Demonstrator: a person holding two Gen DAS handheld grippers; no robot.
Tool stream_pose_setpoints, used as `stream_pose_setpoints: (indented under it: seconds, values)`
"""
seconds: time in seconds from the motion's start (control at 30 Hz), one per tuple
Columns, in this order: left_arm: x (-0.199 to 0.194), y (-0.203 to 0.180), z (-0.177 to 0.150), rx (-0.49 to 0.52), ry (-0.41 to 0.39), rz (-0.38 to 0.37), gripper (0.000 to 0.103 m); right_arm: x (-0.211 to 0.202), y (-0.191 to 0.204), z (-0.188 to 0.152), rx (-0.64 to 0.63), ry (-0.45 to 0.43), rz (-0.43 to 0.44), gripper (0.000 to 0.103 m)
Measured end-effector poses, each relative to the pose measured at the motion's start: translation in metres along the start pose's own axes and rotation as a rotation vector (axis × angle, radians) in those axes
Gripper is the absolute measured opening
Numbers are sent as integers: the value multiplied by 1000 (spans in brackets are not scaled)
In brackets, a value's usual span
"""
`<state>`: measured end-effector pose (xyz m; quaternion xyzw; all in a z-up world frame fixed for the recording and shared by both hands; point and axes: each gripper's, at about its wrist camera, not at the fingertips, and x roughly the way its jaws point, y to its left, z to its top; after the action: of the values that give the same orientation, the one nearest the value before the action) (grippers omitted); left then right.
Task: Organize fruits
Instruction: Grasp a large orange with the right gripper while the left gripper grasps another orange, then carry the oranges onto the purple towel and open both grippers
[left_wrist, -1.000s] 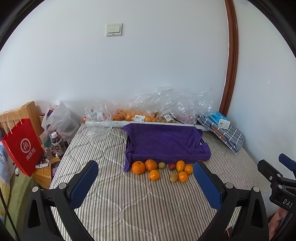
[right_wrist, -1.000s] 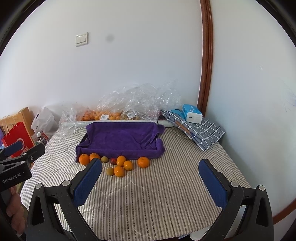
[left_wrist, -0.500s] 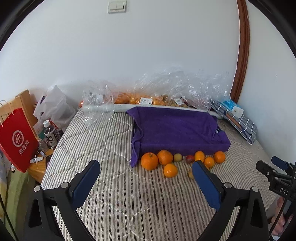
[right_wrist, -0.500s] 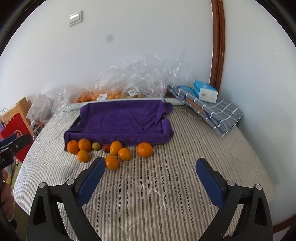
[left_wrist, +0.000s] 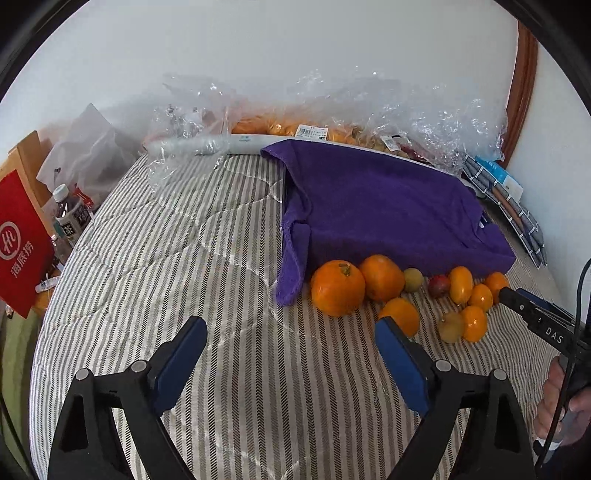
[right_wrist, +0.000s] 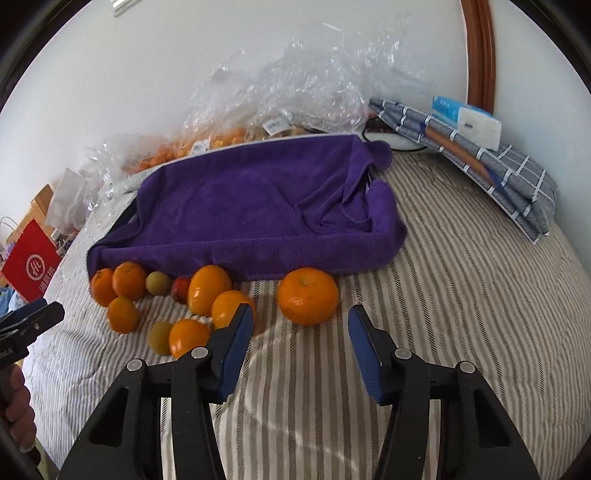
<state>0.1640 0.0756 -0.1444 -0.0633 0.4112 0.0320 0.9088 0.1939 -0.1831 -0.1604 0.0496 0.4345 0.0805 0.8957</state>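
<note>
A bed with a grey-and-white striped quilted cover (right_wrist: 461, 280) carries a purple towel-draped tray (right_wrist: 251, 210), and a row of loose oranges and smaller yellow-green and red fruits (left_wrist: 402, 291) lies on the cover touching the tray's near edge. The right gripper (right_wrist: 301, 325) hangs with jaws spread and empty just before the round orange tangerine (right_wrist: 307, 295) lying apart at the row's right end. The left gripper (left_wrist: 291, 345) hangs with jaws wide and empty above bare cover, near the row's left end.

Orange fruits (right_wrist: 307, 301) sit by a purple towel (right_wrist: 251, 206) on the grey-and-white striped bed (right_wrist: 461, 280); blue-padded black tongs (right_wrist: 301, 323).
</note>
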Motion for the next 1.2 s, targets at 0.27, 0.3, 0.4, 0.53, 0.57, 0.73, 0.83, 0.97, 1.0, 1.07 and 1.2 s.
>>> stream_pose_setpoints:
  seconds: [0.27,0.3,0.4,0.53,0.57,0.73,0.83,0.97,1.0,1.07,1.2]
  values:
    - [31,-10,7,9,39,-79,67,29,-3,6,-5,36,-9,51]
    - [34,-12,7,13,44,-93,61,31,-1,8,-14,34,-12,51]
    - [40,-13,5,4,54,-139,57,35,0,10,-32,29,-22,49]
    - [45,-13,6,-3,40,-182,56,36,-2,11,-32,29,-15,48]
    - [46,-13,7,-4,38,-188,56,36,-2,11,-30,29,-12,48]
    - [51,-14,13,-31,39,-231,56,35,-3,11,-23,27,-5,48]
    - [48,-16,13,-18,21,-225,39,34,-4,10,-21,24,11,41]
    - [45,-12,12,-22,39,-235,39,31,-4,7,-26,23,20,41]
    - [43,-11,11,-20,40,-231,39,30,-4,6,-29,22,21,41]
    - [39,-9,8,-15,36,-216,39,27,-4,4,-32,20,21,41]
    - [30,-2,4,-39,37,-215,39,19,-6,-1,-27,25,26,41]
